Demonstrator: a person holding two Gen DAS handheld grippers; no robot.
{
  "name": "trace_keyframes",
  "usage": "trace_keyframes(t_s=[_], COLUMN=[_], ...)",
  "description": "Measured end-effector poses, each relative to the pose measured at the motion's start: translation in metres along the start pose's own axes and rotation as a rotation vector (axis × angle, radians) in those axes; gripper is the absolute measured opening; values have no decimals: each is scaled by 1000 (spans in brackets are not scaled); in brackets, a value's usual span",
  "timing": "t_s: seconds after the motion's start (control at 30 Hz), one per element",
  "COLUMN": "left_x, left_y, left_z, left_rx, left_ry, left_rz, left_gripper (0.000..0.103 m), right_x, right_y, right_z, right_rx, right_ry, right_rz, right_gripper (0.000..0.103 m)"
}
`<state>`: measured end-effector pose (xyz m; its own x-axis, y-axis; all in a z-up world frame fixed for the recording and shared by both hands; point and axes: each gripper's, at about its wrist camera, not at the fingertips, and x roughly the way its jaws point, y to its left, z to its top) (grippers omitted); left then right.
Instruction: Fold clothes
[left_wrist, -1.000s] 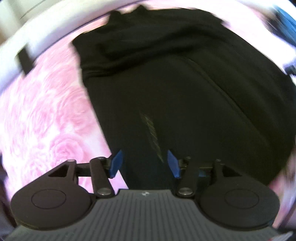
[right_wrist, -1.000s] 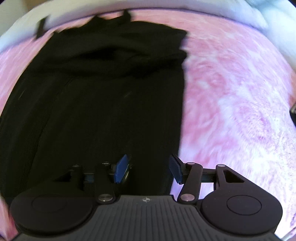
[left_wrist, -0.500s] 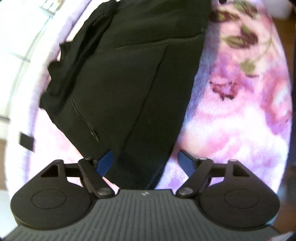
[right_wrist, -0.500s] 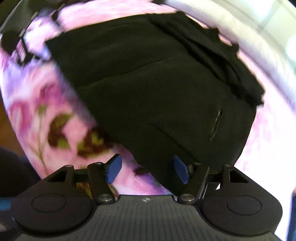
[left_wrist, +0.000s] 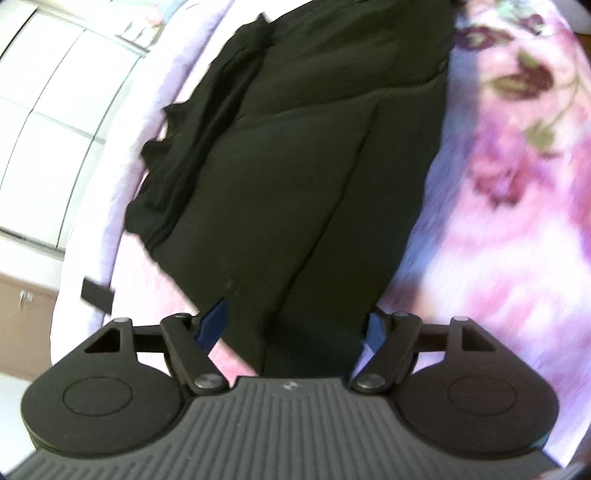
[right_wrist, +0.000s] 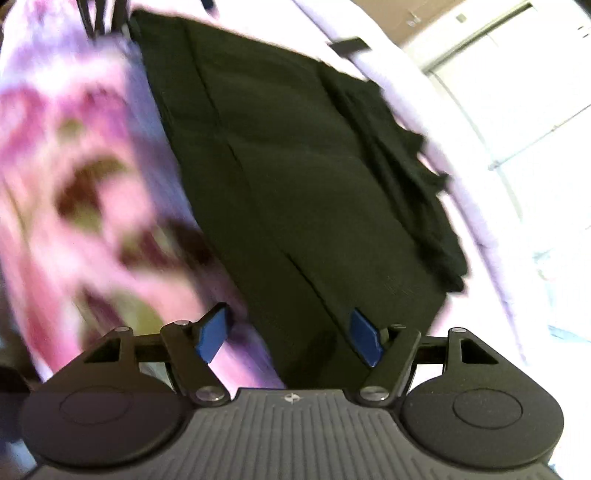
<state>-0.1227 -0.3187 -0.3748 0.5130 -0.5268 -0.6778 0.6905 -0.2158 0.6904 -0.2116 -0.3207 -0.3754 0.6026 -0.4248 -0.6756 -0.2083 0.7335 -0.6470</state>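
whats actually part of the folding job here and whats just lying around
Part of the job:
black garment
left gripper, open
right gripper, open

Just there:
pink floral blanket under the garment
small black tag at the blanket's edge
white cabinets

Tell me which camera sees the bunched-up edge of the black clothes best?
The left wrist view. There the black garment's bunched edge is sharper, with its folds along the pink floral blanket. The right wrist view shows the same bunched edge, but blurrier and squeezed toward the side.
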Motion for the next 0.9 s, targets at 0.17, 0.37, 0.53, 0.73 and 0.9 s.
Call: trace_keyframes(t_s=[0.17,0.37,0.53,0.73,0.9], left_x=[9,21,-2,-52,-120], left_y=[-4,11,30,33,14], left_z=[2,5,3,4,1], left_rx=[29,37,42,93,85], left_ry=[-3,16,-7,-27,5], left_rz=[39,21,-41,-150,-294], left_gripper=[59,17,7,6,6], right_x=[14,34,27,-9,-60], right_y=[-7,2,-20,-47,-46], right_z=[-13,6,12,17,15], right_rx=[-47,-154,-141,-141,-142], right_ry=[77,20,9,32,58], right_rz=[-85,-76,-21,94,204], right_gripper=[53,32,2,3,3])
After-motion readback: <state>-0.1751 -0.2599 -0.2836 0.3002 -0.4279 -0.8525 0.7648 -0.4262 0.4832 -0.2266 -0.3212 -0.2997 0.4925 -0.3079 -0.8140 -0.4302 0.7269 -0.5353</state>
